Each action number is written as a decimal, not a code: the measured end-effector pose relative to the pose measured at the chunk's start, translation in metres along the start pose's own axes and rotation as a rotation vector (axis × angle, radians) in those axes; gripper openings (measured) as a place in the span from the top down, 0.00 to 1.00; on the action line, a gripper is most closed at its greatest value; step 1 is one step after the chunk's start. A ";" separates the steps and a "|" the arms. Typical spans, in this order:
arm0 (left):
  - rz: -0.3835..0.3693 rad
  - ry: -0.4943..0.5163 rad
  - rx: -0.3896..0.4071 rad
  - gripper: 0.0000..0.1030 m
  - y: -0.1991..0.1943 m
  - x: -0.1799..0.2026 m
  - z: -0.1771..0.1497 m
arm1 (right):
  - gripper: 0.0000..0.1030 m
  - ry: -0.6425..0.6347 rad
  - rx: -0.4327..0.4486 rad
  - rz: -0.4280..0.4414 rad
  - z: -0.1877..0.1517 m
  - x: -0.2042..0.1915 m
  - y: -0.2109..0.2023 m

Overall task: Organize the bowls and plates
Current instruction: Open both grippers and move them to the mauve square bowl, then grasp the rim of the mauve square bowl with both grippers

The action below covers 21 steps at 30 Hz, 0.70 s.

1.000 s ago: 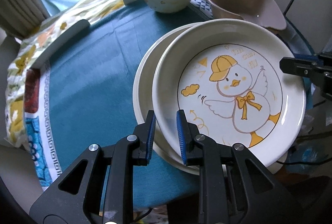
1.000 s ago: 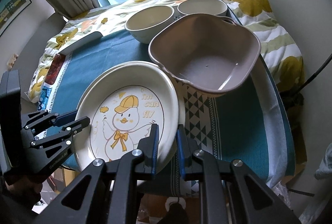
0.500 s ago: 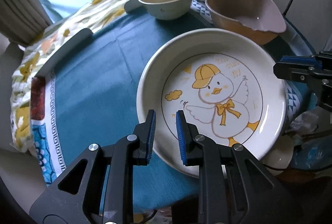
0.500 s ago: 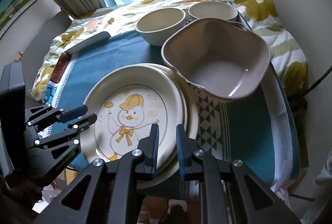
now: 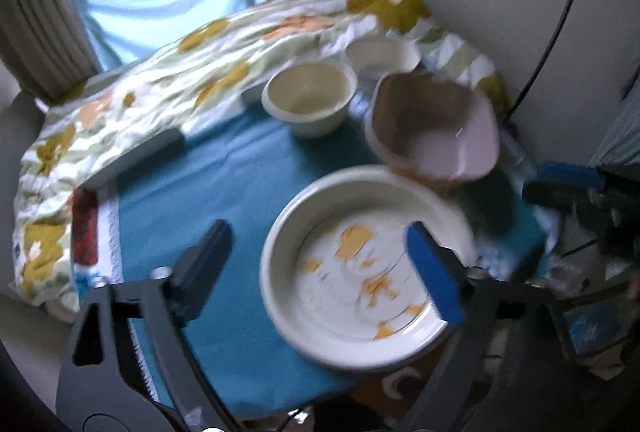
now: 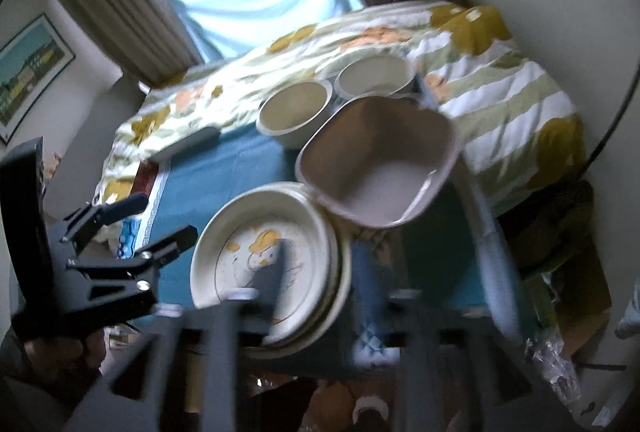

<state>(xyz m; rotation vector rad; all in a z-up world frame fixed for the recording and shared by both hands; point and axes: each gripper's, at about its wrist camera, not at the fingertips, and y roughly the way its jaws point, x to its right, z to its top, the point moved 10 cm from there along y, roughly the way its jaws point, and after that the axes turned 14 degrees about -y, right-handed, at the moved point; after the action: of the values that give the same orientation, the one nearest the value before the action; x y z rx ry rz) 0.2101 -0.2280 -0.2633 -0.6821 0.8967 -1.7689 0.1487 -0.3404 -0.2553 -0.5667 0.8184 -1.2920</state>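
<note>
While both my grippers are opening, nothing sits between either pair of jaws. Left gripper (image 5: 320, 252) hangs over the duck plate (image 5: 360, 272), not touching. Right gripper (image 6: 324, 272) is blurred, jaws apart above the plate's near rim. Duck plate lies stacked on another plate (image 6: 344, 272) on the teal cloth (image 5: 200, 192), just beside the taupe bowl (image 6: 376, 160); two cream bowls (image 6: 296, 112) behind.

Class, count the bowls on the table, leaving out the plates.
3: a cream bowl behind the plates, a white bowl to its right, and a large brown bowl in front. None looks hidden.
</note>
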 end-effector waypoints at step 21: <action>-0.269 0.116 -0.356 0.36 0.145 0.067 0.051 | 0.19 0.337 -0.144 -0.139 0.012 0.105 0.060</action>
<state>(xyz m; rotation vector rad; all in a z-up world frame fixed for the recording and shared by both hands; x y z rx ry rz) 0.3020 -0.3371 -0.3511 -0.9737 1.2648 -1.9193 0.2018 -0.4311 -0.3155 -0.5336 1.1745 -1.4870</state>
